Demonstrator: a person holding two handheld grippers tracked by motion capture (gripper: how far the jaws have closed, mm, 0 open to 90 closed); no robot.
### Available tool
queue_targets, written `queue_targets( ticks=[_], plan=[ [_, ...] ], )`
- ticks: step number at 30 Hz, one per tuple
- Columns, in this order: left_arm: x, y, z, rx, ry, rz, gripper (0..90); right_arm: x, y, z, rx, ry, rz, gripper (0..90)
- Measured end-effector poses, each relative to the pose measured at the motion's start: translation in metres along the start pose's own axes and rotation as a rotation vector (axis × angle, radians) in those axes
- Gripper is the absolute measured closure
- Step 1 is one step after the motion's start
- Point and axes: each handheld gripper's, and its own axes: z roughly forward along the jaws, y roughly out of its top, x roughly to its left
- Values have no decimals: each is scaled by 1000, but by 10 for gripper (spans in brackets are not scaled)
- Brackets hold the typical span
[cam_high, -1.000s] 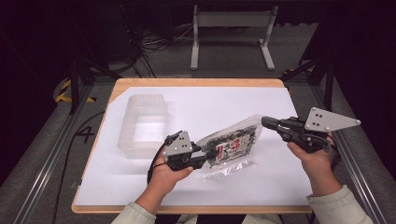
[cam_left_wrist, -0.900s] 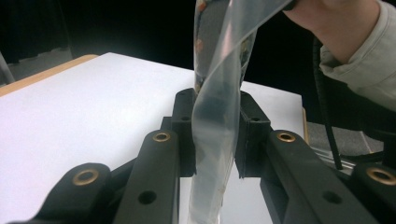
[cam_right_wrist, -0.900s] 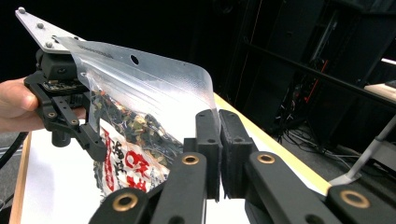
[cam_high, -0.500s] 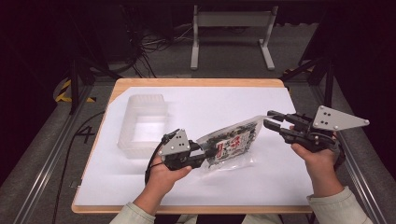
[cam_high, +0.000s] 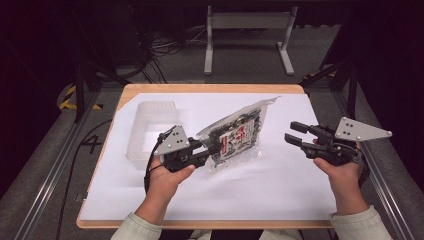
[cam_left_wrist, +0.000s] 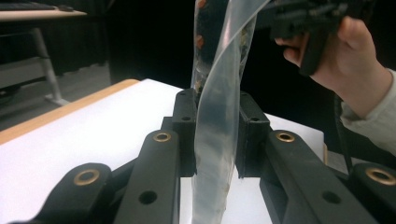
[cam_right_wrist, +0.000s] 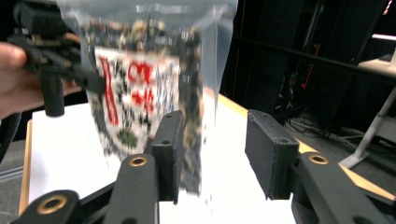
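A white sheet (cam_high: 260, 185) covers the wooden table (cam_high: 210, 89) in a dark room with a metal stand (cam_high: 247, 22) behind. The left gripper (cam_high: 216, 148) pinches the edge of a clear snack bag (cam_high: 239, 134), holding it tilted up. A clear plastic container (cam_high: 147, 127) lies beyond this gripper. The right gripper (cam_high: 295, 134) is spread, near the bag but apart.

Dark lab: cable tangle (cam_high: 165, 45), aluminium rails (cam_high: 45, 185), bare work table (cam_high: 210, 89).
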Motion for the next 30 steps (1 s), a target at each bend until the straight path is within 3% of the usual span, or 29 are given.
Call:
queue_targets(
  ticks=[3,11,20,30],
  plan=[
    [3,3,-9,-20,32,-7,745,-2,-5,4,35,-6,6,556],
    [10,14,-28,-20,92,9,745,-8,-12,6,63,-15,28,556],
    [30,27,-59,-28,189,11,745,-14,-18,8,82,-6,44,556],
    [47,34,-83,-33,249,-11,745,-19,-22,12,76,9,66,557]
  ],
)
